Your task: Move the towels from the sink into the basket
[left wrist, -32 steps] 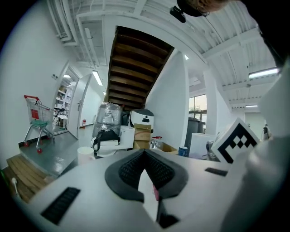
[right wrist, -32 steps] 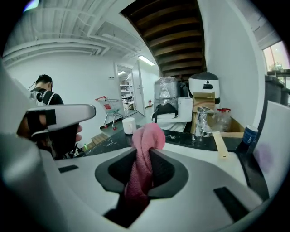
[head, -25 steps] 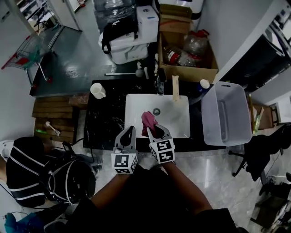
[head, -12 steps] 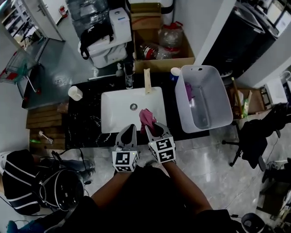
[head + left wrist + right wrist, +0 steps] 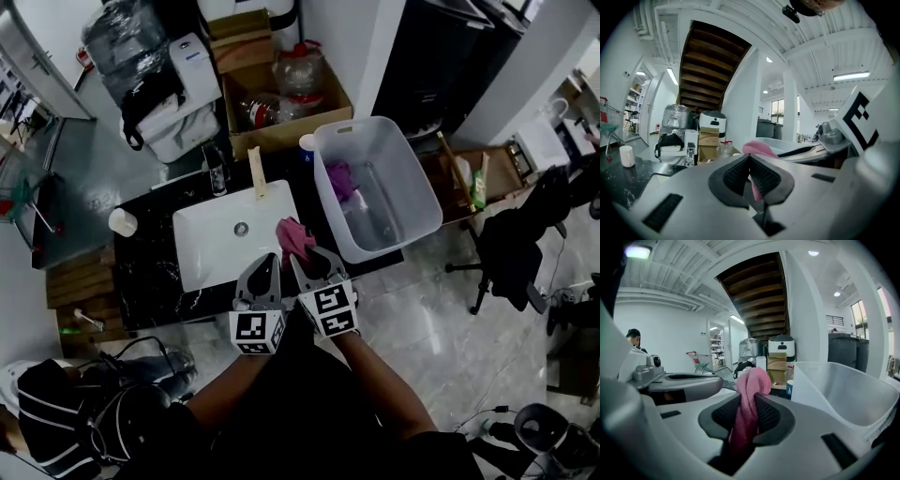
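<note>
**One pink towel pinched in our right fingers, a second lying in the basket**

The only print we can make out is the black-and-white square markers on the two gripper cubes. The labels on the bottles in the cardboard box [image 5: 272, 139], at the top of the head view, are too small for us to read.

The bench [image 5: 150, 272] is black stone with pale veining. It carries a white rectangular sink [image 5: 216, 246] with a tap [image 5: 217, 173] behind it and a white cup [image 5: 122, 222] towards its left end. The basket [image 5: 412, 173], a pale plastic tub, sits at the bench's right end, just beside the sink. Below it in the frame the floor [image 5: 422, 328] is glossy grey tile. The gripper views show white walls, the dark underside of a wooden stair [image 5: 759, 287] and a shopping cart [image 5: 699, 363] far back.

We count two towels, one basket, one sink, one cup and two grippers. Our right gripper [image 5: 312, 262] has its fingers [image 5: 724, 416] pinching the pink towel [image 5: 292, 232], which bunches above the pads. In the head view it shows over the sink's right edge, just left of the basket. The other towel [image 5: 339, 178], purplish pink, lies inside the basket at its far left corner.

Our left gripper [image 5: 266, 265] is just left of the right one. Its fingers [image 5: 736, 176] are pressed together at the tips with nothing held.
</note>
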Demonstrator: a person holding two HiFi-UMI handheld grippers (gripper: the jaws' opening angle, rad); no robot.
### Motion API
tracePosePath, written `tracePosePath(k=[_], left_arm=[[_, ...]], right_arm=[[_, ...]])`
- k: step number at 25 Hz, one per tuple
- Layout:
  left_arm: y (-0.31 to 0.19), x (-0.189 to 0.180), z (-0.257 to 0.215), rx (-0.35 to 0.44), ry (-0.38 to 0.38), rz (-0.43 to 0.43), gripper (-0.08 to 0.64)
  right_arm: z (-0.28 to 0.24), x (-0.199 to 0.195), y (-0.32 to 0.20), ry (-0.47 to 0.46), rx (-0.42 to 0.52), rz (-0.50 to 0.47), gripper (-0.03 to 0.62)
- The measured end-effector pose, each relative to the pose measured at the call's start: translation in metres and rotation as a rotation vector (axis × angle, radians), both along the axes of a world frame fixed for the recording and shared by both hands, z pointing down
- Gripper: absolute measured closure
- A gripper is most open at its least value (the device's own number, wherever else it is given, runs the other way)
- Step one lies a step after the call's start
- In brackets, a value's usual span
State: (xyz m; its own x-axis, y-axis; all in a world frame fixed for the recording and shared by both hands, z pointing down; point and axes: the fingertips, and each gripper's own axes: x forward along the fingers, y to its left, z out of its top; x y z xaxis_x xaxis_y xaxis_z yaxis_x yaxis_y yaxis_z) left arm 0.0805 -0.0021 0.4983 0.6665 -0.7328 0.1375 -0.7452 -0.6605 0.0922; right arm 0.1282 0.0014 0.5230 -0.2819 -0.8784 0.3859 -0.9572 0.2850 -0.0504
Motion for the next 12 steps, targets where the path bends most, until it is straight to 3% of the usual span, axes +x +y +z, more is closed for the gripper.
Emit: tracePosePath(k=[12], left_arm=[[-0.031, 0.040, 0.000, 0.007, 0.001, 0.011, 0.557]], right_arm=[[0.000, 0.048, -0.019, -0.029, 0.003, 0.067, 0.497]])
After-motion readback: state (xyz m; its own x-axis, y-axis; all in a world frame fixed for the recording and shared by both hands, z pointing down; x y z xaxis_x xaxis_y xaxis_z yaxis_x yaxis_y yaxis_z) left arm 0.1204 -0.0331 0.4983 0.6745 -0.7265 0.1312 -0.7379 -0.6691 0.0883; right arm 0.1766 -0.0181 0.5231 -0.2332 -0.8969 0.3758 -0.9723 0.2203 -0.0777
